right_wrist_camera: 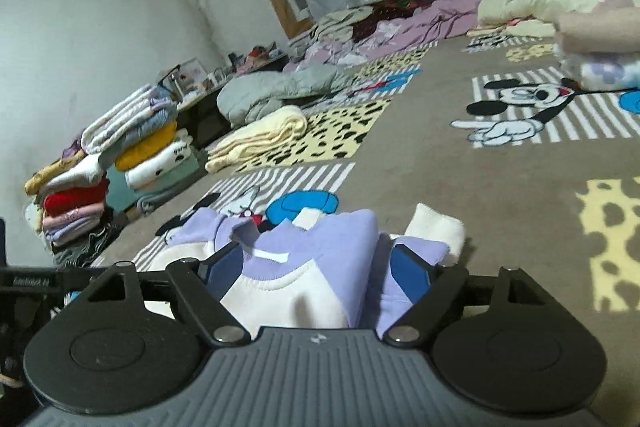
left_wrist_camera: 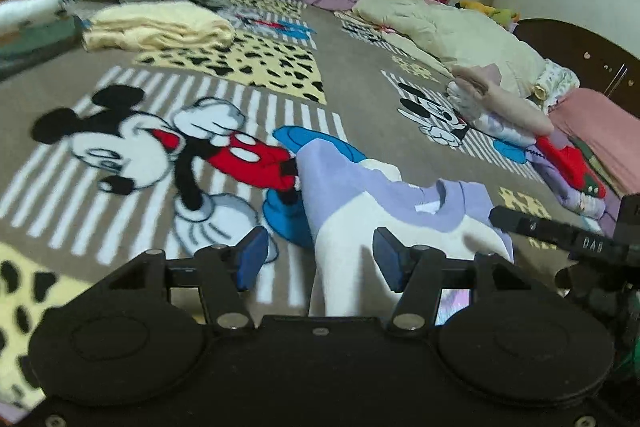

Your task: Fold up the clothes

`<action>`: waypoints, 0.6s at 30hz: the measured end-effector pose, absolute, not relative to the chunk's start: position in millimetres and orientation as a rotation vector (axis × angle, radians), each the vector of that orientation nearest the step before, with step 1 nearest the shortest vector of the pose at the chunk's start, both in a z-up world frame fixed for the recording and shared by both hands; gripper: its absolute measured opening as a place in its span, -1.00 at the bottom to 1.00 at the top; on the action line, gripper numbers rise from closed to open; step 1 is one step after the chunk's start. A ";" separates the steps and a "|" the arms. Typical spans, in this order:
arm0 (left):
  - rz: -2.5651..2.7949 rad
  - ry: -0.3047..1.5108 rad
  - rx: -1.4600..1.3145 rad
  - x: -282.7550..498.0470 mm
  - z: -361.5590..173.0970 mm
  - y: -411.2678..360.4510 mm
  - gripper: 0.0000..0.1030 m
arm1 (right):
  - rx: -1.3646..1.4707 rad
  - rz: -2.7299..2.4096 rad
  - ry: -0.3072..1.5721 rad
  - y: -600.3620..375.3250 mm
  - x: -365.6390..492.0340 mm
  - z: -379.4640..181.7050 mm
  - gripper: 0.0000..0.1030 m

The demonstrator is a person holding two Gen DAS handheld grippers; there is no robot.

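The lilac-and-white sweatshirt (left_wrist_camera: 360, 211) is lying bunched on the Mickey Mouse blanket (left_wrist_camera: 168, 147) covering the bed, its collar facing up. Left of the sweatshirt, the left gripper (left_wrist_camera: 316, 259) is hovering with its blue fingers (left_wrist_camera: 252, 259) spread, white fabric sitting between them without being pinched. Right of it, the right gripper (right_wrist_camera: 320, 267) is standing wide, released, with the sweatshirt's neckline (right_wrist_camera: 276, 263) lying between its fingers (right_wrist_camera: 412, 271). Beyond the sweatshirt, a folded cream blanket (left_wrist_camera: 156, 27) is resting.

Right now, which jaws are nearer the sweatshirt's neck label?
Right. The right gripper has the neck label of the purple-and-white sweatshirt between its jaws; the left gripper sits lower on the white body.
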State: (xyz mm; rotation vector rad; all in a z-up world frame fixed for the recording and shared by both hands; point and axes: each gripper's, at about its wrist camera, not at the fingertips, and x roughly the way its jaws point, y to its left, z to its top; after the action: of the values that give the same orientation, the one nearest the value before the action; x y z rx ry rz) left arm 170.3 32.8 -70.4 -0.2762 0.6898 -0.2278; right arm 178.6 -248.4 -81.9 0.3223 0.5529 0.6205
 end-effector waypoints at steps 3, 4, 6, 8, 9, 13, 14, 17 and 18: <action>-0.260 0.718 -0.327 193.6 -80.0 35.1 0.11 | 0.330 0.624 0.578 -244.4 189.0 -88.8 0.57; -0.275 0.726 -0.345 199.9 -82.7 35.8 0.11 | 0.339 0.628 0.589 -243.3 192.9 -91.7 0.57; -0.309 0.742 -0.370 211.7 -87.3 35.8 0.10 | 0.352 0.637 0.613 -240.6 201.2 -97.6 0.56; -0.366 0.755 -0.375 221.0 -89.7 32.9 -0.02 | 0.350 0.653 0.633 -236.2 208.2 -102.7 0.49; -0.389 0.763 -0.370 224.2 -90.5 30.6 -0.36 | 0.342 0.668 0.638 -233.4 209.0 -103.9 0.41; -0.446 0.785 -0.324 229.3 -92.2 21.4 -0.79 | 0.290 0.683 0.654 -225.4 212.8 -106.4 0.05; -0.461 0.777 -0.313 228.5 -90.5 19.3 -0.80 | 0.289 0.678 0.657 -226.0 213.3 -106.3 -0.05; -0.541 0.706 -0.347 228.2 -75.4 17.1 -0.83 | 0.312 0.669 0.641 -231.9 210.6 -104.3 -0.69; -0.567 0.682 -0.362 228.8 -70.4 16.3 -0.83 | 0.330 0.663 0.615 -235.9 205.8 -101.3 -0.71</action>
State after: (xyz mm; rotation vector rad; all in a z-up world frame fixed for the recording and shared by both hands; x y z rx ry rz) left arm 228.8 16.3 -70.4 -0.3624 0.6817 -0.5673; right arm 205.8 -235.9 -101.3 0.3303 0.6149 0.6633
